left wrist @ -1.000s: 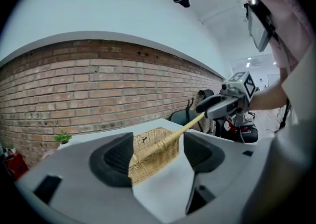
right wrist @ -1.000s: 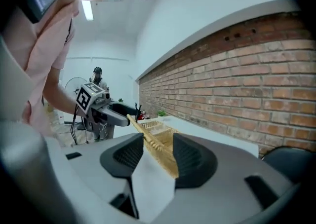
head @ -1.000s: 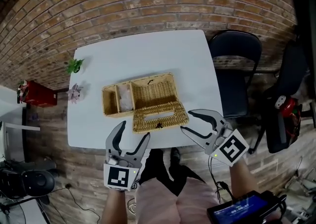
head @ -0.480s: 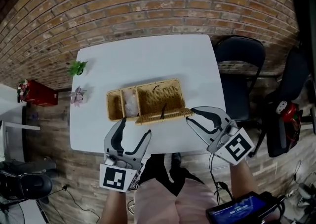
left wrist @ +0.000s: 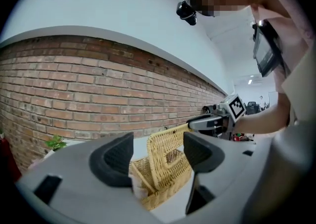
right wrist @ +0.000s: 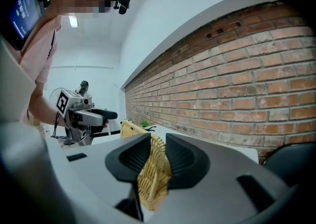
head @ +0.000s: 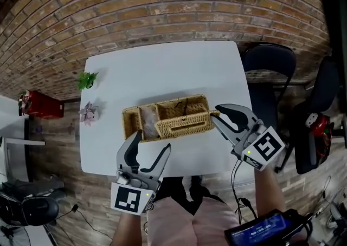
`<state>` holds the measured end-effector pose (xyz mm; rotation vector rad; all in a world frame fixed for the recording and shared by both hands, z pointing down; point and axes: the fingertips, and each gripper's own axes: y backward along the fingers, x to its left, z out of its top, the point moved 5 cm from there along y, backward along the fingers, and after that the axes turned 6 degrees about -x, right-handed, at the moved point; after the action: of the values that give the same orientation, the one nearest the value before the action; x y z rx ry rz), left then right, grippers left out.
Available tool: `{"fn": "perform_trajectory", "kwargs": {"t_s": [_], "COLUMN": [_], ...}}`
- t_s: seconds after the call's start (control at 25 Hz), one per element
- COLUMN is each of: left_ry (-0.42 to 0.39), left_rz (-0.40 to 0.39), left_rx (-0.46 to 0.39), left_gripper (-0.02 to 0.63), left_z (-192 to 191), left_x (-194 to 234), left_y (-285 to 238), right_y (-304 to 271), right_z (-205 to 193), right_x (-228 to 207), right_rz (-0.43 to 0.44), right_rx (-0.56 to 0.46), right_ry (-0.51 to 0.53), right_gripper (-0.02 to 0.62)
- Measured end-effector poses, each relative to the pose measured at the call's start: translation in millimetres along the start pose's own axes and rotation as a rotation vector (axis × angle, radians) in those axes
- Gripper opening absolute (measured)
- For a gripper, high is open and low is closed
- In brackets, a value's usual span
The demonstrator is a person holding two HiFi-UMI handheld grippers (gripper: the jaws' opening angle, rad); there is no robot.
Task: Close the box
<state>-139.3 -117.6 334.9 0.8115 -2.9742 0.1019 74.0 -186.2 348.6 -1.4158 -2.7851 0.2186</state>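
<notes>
- The tan rectangular woven-wicker box [head: 132,122] sits near the middle of the white bench [head: 162,66], long side facing the person.
- Its flat woven-wicker lid [head: 181,124] stands partly raised over the larger compartment, tilted, not yet down on the rim.
- The right gripper [head: 216,115] is clamped on the lid's right-hand edge; the right gripper view shows the wicker edge pinched between both pads.
- The left gripper [head: 152,141] hovers at the bench's near edge with jaws spread wide and nothing between them. The box lies just beyond it, untouched.
- Handling judgement: the box is probably light, so it may slide or tip on the smooth bench if the lid is pushed sideways.
- The weave looks stiff but springy, and rough enough that the pads should not slip. Hard squeezing could crack strands.
- Best hold, as judged: the lid's bound rim, where the weave is thickest, as the right gripper has it. The idle left gripper could steady the box's near wall while the lid lowers.
</notes>
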Motion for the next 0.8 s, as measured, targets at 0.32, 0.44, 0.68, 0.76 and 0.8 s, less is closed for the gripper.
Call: {"fn": "perform_trajectory", "kwargs": {"t_s": [0.32,0.44,0.68,0.76,0.8], "left_ry": [0.031,0.039,0.050,0.049,0.049], "left_rz": [-0.005,-0.004,-0.003,-0.003,-0.004], "left_rx": [0.016,0.022,0.043,0.042,0.041], "left_gripper": [0.322,0.322,0.322,0.322,0.322], "left_z": [-5,-8,-14,-14,-13], "left_x": [27,32,41,43,44], "left_y": [-18,-23,-29,-30,-31], "right_y": [-31,-39,-52,-55,-55], "right_z": [-23,-33,-59,-69,-74], "right_x": [-32,-41,-55,-57,-58], "right_rz": [-0.028,-0.034,-0.077,-0.091,-0.098], "right_rx": [0.056,0.075,0.124,0.148,0.159], "right_ry": [-0.094,-0.116,-0.124,-0.115,-0.114], "right_gripper": [0.095,0.101,0.112,0.115,0.123]}}
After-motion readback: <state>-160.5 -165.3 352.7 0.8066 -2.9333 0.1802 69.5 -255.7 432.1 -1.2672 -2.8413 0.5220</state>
